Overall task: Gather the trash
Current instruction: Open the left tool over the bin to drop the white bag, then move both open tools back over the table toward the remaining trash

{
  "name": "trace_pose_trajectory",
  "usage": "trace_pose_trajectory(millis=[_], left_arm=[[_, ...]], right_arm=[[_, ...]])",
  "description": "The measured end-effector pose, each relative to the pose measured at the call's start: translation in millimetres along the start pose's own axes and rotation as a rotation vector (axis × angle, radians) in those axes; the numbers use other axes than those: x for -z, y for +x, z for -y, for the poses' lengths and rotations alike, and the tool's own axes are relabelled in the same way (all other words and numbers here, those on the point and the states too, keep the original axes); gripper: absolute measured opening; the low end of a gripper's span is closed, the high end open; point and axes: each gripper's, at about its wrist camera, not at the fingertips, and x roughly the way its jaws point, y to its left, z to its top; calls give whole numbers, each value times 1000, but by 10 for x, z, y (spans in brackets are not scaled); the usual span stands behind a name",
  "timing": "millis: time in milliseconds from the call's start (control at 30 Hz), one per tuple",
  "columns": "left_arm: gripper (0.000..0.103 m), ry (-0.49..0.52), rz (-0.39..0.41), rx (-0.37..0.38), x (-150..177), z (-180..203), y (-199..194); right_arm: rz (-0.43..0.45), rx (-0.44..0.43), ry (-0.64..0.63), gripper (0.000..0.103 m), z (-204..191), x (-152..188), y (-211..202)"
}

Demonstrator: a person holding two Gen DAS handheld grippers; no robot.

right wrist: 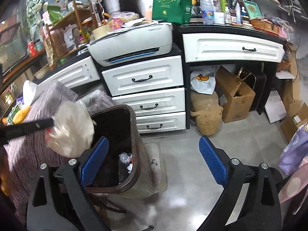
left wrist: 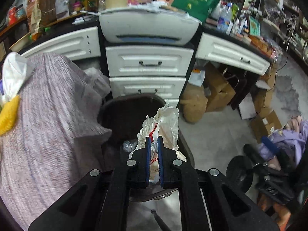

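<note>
My left gripper (left wrist: 153,139) is shut on a crumpled white paper bag (left wrist: 165,121) with red print and holds it above the open brown trash bin (left wrist: 123,113). In the right wrist view the same bag (right wrist: 71,129) shows blurred at the bin's left rim, with the left gripper's arm (right wrist: 27,128) reaching in from the left. My right gripper (right wrist: 154,144) is open and empty, its left finger over the bin (right wrist: 134,134), its right finger over bare floor. A clear plastic wrapper (right wrist: 125,157) lies inside the bin.
A purple-grey cloth-covered mound (left wrist: 48,125) stands left of the bin. White drawers (right wrist: 146,90) and a printer (right wrist: 132,42) are behind it. Cardboard boxes (right wrist: 234,94) and a brown plush toy (right wrist: 207,111) sit under the desk. Grey floor (right wrist: 192,163) lies to the right.
</note>
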Motion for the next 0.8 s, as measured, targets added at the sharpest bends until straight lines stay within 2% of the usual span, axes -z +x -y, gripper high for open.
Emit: trace_pose_trajectory(millis=[200, 267, 300, 333, 400, 467, 633, 800], left_arm=[[8, 26, -82, -14, 52, 62, 288], [11, 31, -118, -13, 91, 80, 379], [16, 33, -131, -12, 109, 89, 415], [22, 38, -140, -13, 136, 96, 439], [67, 41, -137, -25, 191, 103, 442], [82, 38, -113, -25, 236, 110, 402], [86, 52, -115, 14, 316, 164, 330], [91, 78, -67, 51, 423, 263, 98]], right_arm=[[9, 3, 10, 93, 27, -2, -48], [15, 3, 16, 93, 27, -10, -67], [17, 2, 20, 93, 32, -16, -75], [20, 1, 23, 93, 37, -19, -86], [25, 2, 27, 93, 51, -27, -104], [30, 5, 30, 93, 64, -35, -117], [40, 20, 48, 93, 115, -49, -138], [43, 44, 57, 94, 172, -72, -137]])
